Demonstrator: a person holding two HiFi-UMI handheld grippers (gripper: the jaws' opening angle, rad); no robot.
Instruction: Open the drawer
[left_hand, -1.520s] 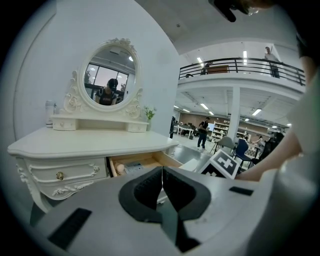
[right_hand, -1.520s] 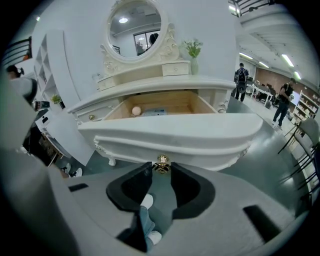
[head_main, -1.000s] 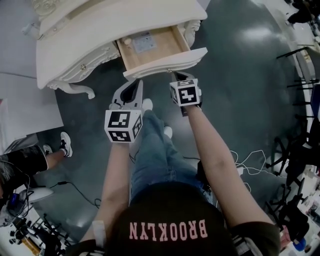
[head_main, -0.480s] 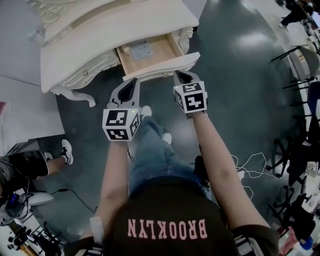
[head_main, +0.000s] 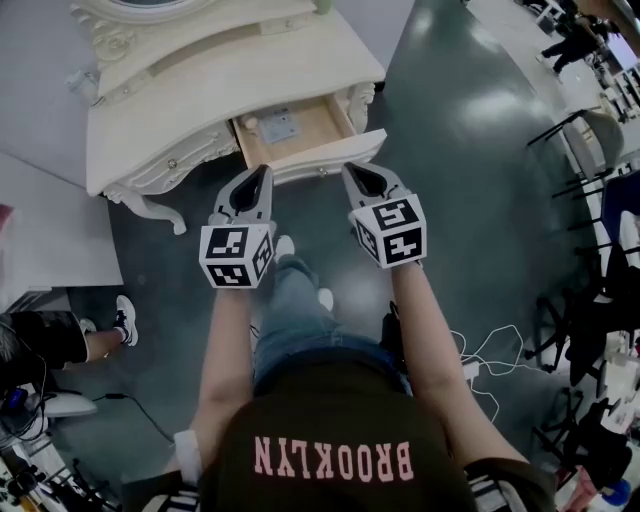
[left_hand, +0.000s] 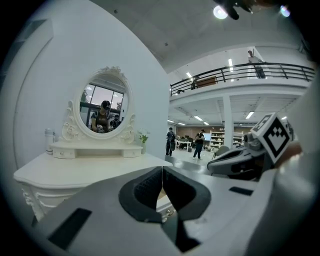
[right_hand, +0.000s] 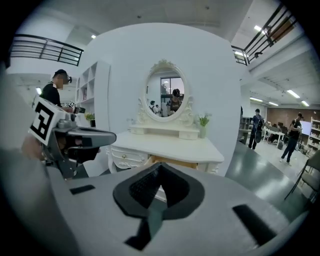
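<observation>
Since the earlier frames both grippers have been lifted and drawn back from the dressing table (head_main: 190, 95). The right gripper (head_main: 352, 170), which was seen against the drawer front, is now held clear of it. The left gripper (head_main: 262, 172) is carried level with it on the other side.

The drawer (head_main: 330, 156) is found pulled well out of the front of the dressing table, its wooden inside laid open to view. A flat grey pack (head_main: 281, 126) is left lying at the back of it. The task is therefore judged as good as done.

Both pairs of tongs are seen closed, pads pressed together with nothing between them. This is taken as the reason for their raised, side-by-side pose just in front of the dressing table. No handle is gripped any longer, so they are judged to be in retreat, not at work.

An oval mirror (left_hand: 104, 111) is mounted on top of the dressing table. A seated person (head_main: 50, 335) is placed well to one side of it, and white cables (head_main: 490, 340) are strewn on the floor well away from it. Nothing is set between the grippers and the dressing table; only the wearer's legs (head_main: 290, 310) are found below them.
</observation>
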